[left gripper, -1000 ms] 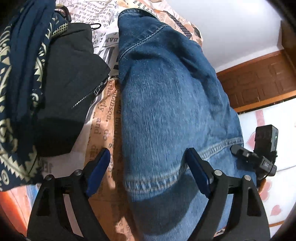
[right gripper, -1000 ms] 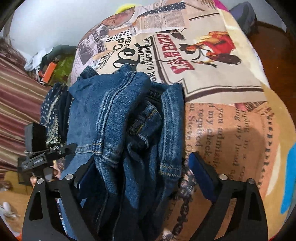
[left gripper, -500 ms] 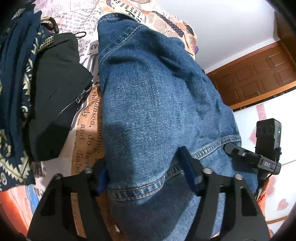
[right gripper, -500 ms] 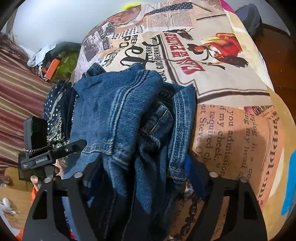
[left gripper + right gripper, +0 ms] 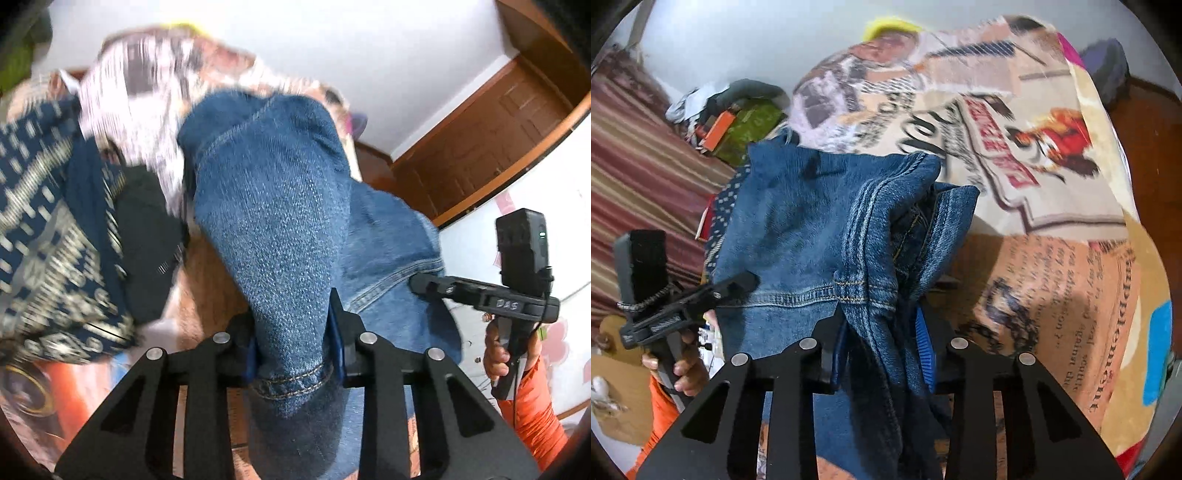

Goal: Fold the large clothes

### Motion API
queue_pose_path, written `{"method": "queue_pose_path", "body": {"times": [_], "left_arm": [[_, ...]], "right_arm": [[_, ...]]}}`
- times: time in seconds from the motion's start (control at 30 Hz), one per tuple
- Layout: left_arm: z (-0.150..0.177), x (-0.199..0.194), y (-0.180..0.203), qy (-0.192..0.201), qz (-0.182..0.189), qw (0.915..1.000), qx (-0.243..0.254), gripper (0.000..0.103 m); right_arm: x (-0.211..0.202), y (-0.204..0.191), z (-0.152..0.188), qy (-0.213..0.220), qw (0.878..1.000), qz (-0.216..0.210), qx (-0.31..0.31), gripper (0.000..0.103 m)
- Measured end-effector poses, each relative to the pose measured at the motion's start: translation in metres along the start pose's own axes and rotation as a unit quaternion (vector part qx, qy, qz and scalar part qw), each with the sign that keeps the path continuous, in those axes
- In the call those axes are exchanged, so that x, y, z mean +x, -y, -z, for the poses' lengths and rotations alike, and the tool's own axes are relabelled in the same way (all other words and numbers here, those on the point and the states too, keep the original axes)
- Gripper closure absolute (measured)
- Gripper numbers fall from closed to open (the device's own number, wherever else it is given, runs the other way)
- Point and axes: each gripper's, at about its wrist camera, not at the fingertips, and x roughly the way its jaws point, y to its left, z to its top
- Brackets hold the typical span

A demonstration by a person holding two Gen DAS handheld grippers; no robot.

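Note:
A blue denim jacket lies bunched on a bed covered by a newspaper-print blanket. My left gripper is shut on a stitched hem of the denim, which rises between the blue pads. My right gripper is shut on a gathered bunch of the same jacket near its seamed hem. Each gripper shows in the other's view, the right one at the jacket's right edge and the left one at its left edge.
A dark patterned garment and a black zipped garment lie left of the jacket. A wooden door stands at the right. A striped cloth and clutter lie at the bed's far left.
Both grippers were open around the denim a second ago, closed in, and now clamp it. The jacket's near edge has lifted and the views have tilted upward.

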Motion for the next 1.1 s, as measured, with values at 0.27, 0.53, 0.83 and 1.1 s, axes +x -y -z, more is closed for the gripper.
{"method": "queue_pose_path", "body": {"times": [0.27, 0.53, 0.83, 1.1], "left_arm": [[-0.013, -0.118, -0.031, 0.093, -0.004, 0.9956, -0.002, 0.073], [-0.024, -0.198, -0.082, 0.172, -0.047, 0.9840, -0.011, 0.073], [-0.031, -0.195, -0.183, 0.156, -0.095, 0.9803, -0.074, 0.073], [-0.016, -0.141, -0.277, 0.110, -0.156, 0.9713, -0.142, 0.067]], "right_arm": [[-0.006, -0.082, -0.023, 0.063, 0.995, -0.044, -0.066, 0.074], [0.026, -0.160, -0.059, 0.084, 0.986, -0.087, -0.116, 0.074], [0.126, -0.206, -0.092, 0.047, 0.986, -0.101, -0.126, 0.074], [0.224, -0.206, -0.092, 0.001, 0.992, -0.038, -0.117, 0.074]]}}
